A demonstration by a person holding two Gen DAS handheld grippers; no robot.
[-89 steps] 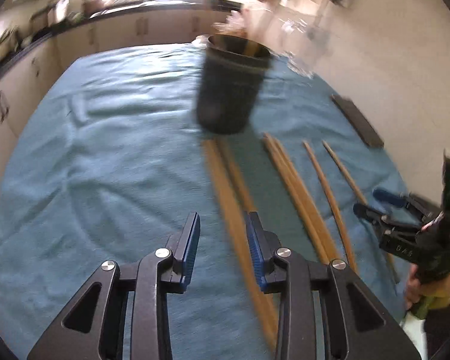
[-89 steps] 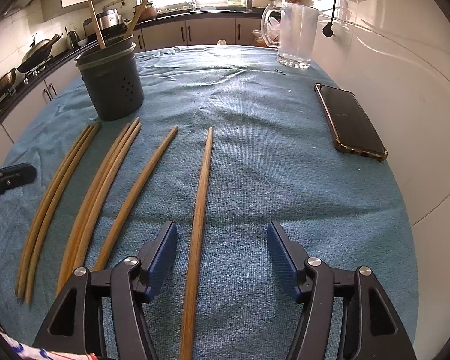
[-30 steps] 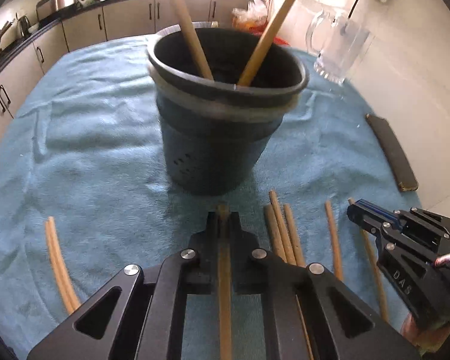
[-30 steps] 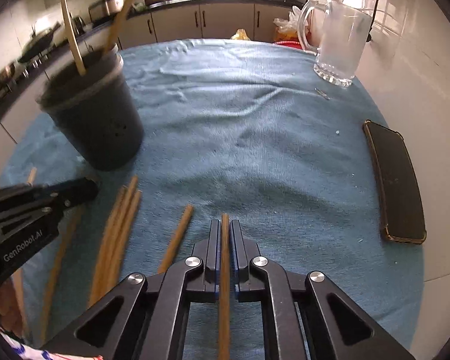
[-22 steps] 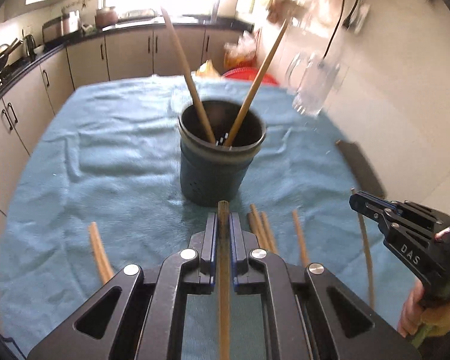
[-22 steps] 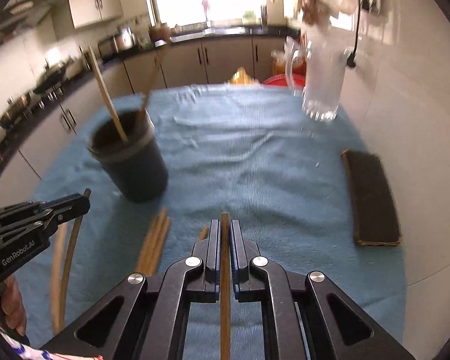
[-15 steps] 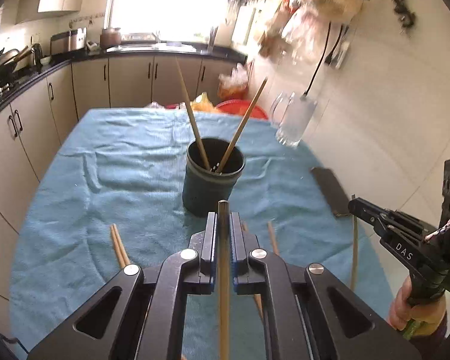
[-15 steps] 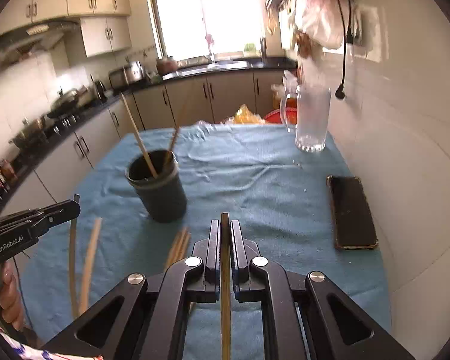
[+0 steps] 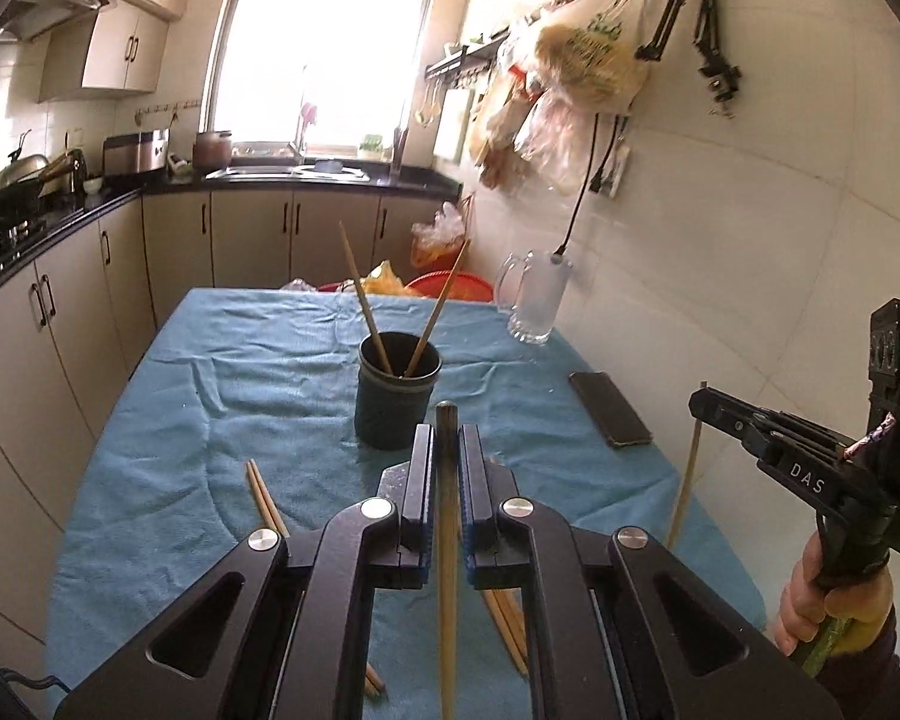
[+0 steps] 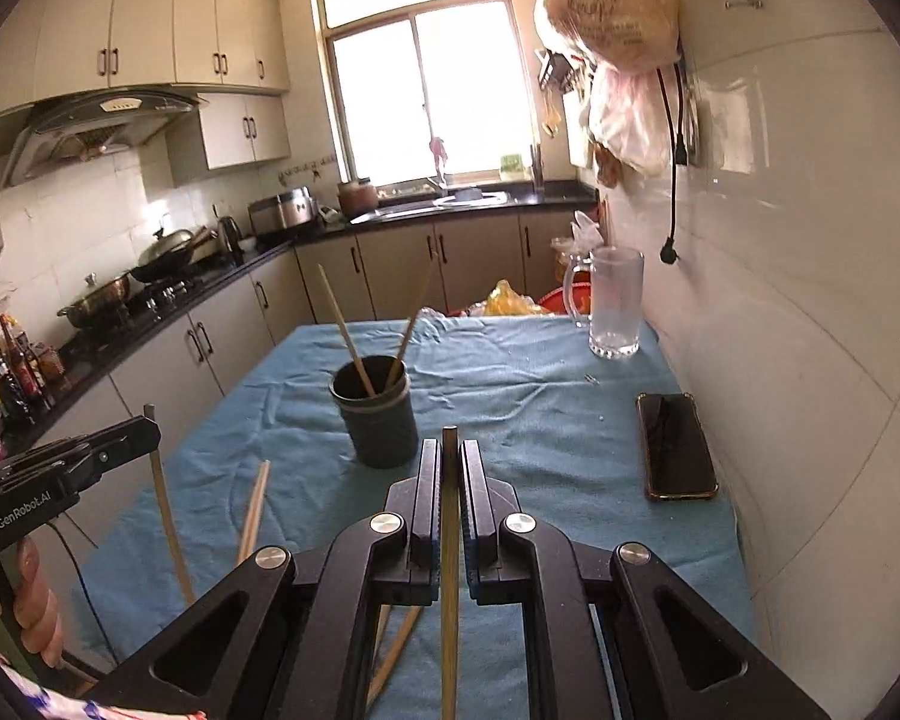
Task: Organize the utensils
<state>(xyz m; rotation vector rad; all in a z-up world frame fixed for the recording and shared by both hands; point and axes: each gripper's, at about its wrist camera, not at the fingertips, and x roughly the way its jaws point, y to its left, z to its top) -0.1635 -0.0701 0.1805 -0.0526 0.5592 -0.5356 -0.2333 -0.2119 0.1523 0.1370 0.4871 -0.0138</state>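
Observation:
A dark round utensil holder (image 9: 397,397) (image 10: 376,418) stands mid-table on the blue cloth with two wooden chopsticks leaning in it. My left gripper (image 9: 447,438) is shut on a wooden chopstick (image 9: 447,570), held high above the near part of the table. My right gripper (image 10: 449,455) is likewise shut on a chopstick (image 10: 449,588). Each gripper shows in the other's view: the right gripper (image 9: 705,401) at the right edge, the left gripper (image 10: 150,429) at the left edge, each with its stick hanging down. Several loose chopsticks (image 9: 261,495) (image 10: 252,510) lie on the cloth below.
A black phone (image 9: 609,417) (image 10: 675,445) lies near the table's right edge by the tiled wall. A glass mug (image 9: 534,300) (image 10: 613,303) stands at the far right corner. Cabinets and a counter (image 10: 168,300) run along the left and back. Bags (image 9: 576,54) hang on the wall.
Both grippers rose and pulled back from the holder, each carrying its chopstick; the holder and table now look smaller and farther below. The jaws stayed shut.

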